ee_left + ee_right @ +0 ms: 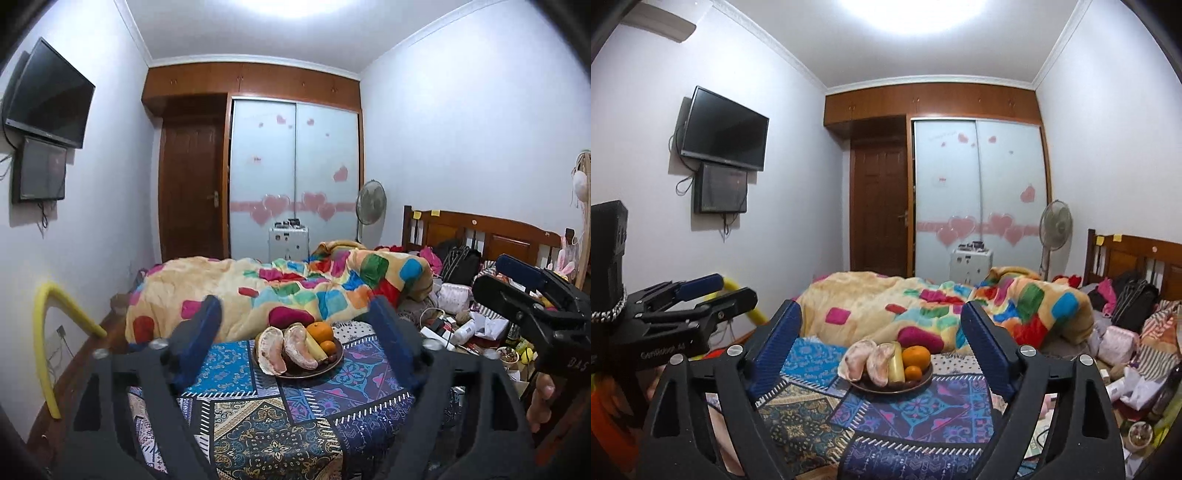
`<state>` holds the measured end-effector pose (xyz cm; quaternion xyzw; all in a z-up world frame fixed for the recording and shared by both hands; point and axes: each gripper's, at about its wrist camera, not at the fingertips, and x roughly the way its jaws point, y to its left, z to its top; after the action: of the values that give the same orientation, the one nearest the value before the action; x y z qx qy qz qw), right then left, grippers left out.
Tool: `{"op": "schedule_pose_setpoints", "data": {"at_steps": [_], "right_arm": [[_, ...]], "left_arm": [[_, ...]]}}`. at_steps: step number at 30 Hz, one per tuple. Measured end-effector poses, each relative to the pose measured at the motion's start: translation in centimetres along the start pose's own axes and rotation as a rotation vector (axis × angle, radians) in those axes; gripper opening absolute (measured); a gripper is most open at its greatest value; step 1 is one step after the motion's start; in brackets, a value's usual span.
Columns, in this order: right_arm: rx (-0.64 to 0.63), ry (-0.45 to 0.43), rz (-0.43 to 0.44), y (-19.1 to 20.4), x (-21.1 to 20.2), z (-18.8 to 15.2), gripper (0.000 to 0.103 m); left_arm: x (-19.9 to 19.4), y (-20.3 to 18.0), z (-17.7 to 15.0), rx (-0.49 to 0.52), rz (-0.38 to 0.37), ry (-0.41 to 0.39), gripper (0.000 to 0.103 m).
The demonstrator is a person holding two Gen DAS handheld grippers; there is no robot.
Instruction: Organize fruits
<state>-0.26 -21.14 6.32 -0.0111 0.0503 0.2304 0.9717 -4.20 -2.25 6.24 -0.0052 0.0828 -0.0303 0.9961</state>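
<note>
Both grippers were held wide apart and empty, the left gripper [291, 325] and the right gripper [881, 328] pointing nearly level over the patterned cloth [258, 413]. The plate [334, 363] of fruit was seen straight ahead of each, about equally near. The banana [316, 349] and the pomelo pieces [271, 349] were laid lengthwise, pointing away toward the blanket [295, 284].

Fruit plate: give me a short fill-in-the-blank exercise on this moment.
1. All the fruit lies on one brown ____, which stands on the patterned cloth.
2. The banana lies between a pomelo piece and the two ____.
3. Both hand-held grippers, left and right, are ____, holding nothing.

Missing: plate; oranges; open
</note>
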Motion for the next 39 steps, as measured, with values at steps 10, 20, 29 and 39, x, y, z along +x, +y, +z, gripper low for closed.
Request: {"op": "schedule_pose_setpoints", "data": {"at_steps": [10, 20, 29, 39], "right_arm": [[0.004, -0.011, -0.025, 0.5, -0.5, -0.5, 0.103], [0.013, -0.001, -0.020, 0.6, -0.9, -0.9, 0.103], [0.020, 0.007, -0.024, 0.5, -0.7, -1.0, 0.103], [0.019, 0.005, -0.029, 0.5, -0.7, -0.9, 0.103]], "left_arm": [[-1.5, 0.0, -0.5, -0.007, 0.016, -0.027, 0.101], [-1.7, 0.0, -0.9, -0.009, 0.020, -0.025, 0.103], [-1.6, -0.2, -0.9, -0.003, 0.027, -0.026, 0.103], [-1.5, -0.3, -0.9, -0.002, 0.033, -0.025, 0.103]]}}
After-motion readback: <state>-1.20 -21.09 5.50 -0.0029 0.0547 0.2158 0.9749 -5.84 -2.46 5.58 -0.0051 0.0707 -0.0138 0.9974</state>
